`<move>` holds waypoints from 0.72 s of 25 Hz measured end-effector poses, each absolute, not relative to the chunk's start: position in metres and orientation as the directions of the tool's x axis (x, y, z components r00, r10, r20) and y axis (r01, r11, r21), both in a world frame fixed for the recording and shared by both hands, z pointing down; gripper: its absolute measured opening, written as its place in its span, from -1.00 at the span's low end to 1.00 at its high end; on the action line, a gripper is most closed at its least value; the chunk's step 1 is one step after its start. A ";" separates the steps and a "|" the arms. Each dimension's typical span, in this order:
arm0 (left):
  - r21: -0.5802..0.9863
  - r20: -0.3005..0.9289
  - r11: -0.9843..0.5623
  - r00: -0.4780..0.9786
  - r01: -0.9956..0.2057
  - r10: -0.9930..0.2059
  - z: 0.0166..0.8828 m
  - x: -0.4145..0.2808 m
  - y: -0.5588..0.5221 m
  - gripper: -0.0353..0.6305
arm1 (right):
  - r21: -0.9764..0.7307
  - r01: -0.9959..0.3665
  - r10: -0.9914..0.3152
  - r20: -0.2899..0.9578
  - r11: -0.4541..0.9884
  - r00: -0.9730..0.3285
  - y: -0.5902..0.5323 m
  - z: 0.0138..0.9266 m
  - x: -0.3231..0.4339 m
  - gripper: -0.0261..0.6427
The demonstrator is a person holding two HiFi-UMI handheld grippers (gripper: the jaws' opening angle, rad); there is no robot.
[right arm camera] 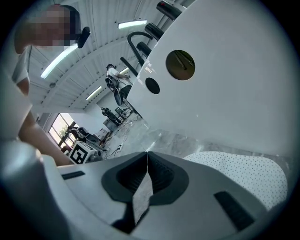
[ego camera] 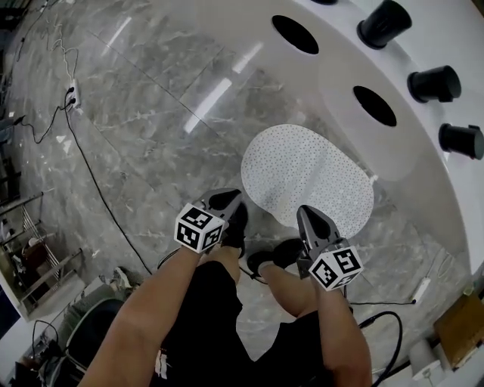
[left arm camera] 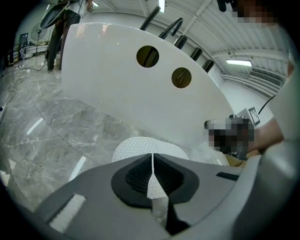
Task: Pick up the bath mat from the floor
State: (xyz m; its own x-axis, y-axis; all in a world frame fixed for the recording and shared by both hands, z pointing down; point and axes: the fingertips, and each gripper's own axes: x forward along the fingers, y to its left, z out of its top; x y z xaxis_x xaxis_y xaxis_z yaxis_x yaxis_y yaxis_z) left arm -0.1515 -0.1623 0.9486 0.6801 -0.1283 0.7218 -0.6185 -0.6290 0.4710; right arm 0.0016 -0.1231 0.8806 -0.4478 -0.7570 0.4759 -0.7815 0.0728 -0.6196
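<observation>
The left gripper (ego camera: 229, 199) has its fingers pressed together with nothing between them. The right gripper (ego camera: 305, 212) is the same, fingers closed and empty. The bath mat (ego camera: 306, 178), white, oval and finely dotted, lies flat on the grey marble floor (ego camera: 151, 113), ahead of both pairs of fingers and nearer the right ones. From the head view the right fingertips line up with its near edge. Beyond the mat, further ahead of the fingers, rises a white curved panel (ego camera: 344, 64) with two round holes (ego camera: 295, 34); black fittings (ego camera: 384, 23) stand along its far side. Behind the fingers are the person's black shoes (ego camera: 281, 253).
</observation>
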 end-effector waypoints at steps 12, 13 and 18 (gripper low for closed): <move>0.433 0.754 -0.608 0.637 -0.665 -0.159 1.049 -0.161 -0.188 -0.86 | -0.590 -0.788 -0.758 0.431 0.174 -0.490 -0.184 0.927 0.004 -0.90; 0.434 0.760 -0.595 0.630 -0.676 -0.161 1.058 -0.163 -0.187 -0.86 | -0.589 -0.787 -0.759 0.424 0.183 -0.494 -0.188 0.928 0.004 -0.90; 0.434 0.772 -0.552 0.610 -0.712 -0.179 1.104 -0.165 -0.196 -0.86 | -0.587 -0.773 -0.750 0.394 0.240 -0.532 -0.207 0.933 0.001 -0.90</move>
